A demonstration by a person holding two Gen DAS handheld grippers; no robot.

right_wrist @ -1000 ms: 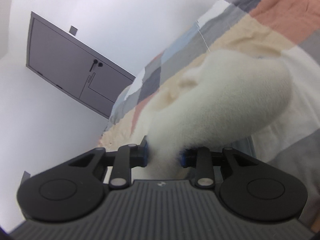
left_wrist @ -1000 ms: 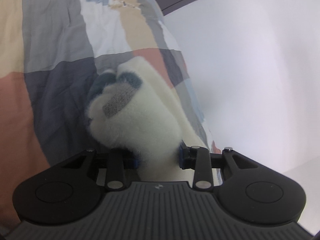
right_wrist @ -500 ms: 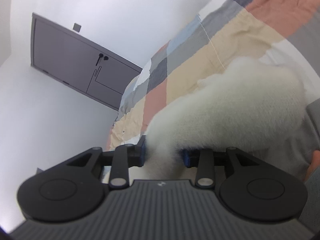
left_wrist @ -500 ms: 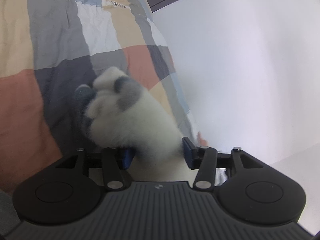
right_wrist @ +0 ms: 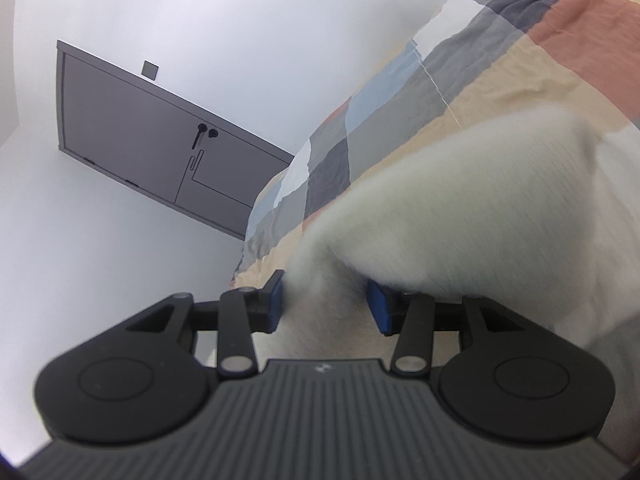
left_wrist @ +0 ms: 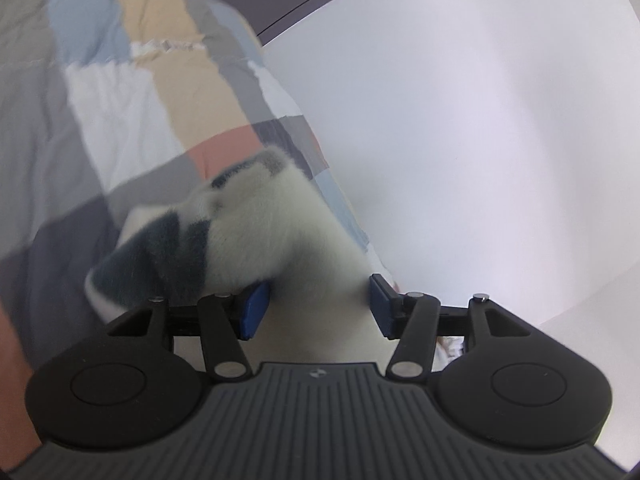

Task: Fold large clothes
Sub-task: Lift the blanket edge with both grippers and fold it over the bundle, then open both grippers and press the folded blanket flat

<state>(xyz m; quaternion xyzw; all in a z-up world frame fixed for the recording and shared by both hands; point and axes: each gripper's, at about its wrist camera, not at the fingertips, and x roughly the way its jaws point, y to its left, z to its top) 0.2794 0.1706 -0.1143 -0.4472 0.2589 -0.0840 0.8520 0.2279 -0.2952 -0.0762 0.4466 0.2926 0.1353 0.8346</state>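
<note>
Fluffy cream fleece, one garment (left_wrist: 276, 232) with dark teal and grey patches near its bunched end, lies on a bed under a patchwork quilt (left_wrist: 120, 92) of grey, beige, white, pale blue and terracotta squares. The left gripper (left_wrist: 318, 306) stands with its blue pads (left_wrist: 254, 306) spread wide; the fleece runs through the gap, brushing the left pad and clear of the right one, so nothing is clamped. The right gripper (right_wrist: 326, 304) is likewise well parted, the garment (right_wrist: 460, 216) draped over and between its pads (right_wrist: 378, 306); whether it has any hold I cannot tell. Behind the quilt (right_wrist: 460, 92) is a grey door (right_wrist: 140, 136) in a white wall (right_wrist: 240, 20), with a small grey square above it. No readable writing shows; each gripper body bears only a tiny round emblem.
</note>
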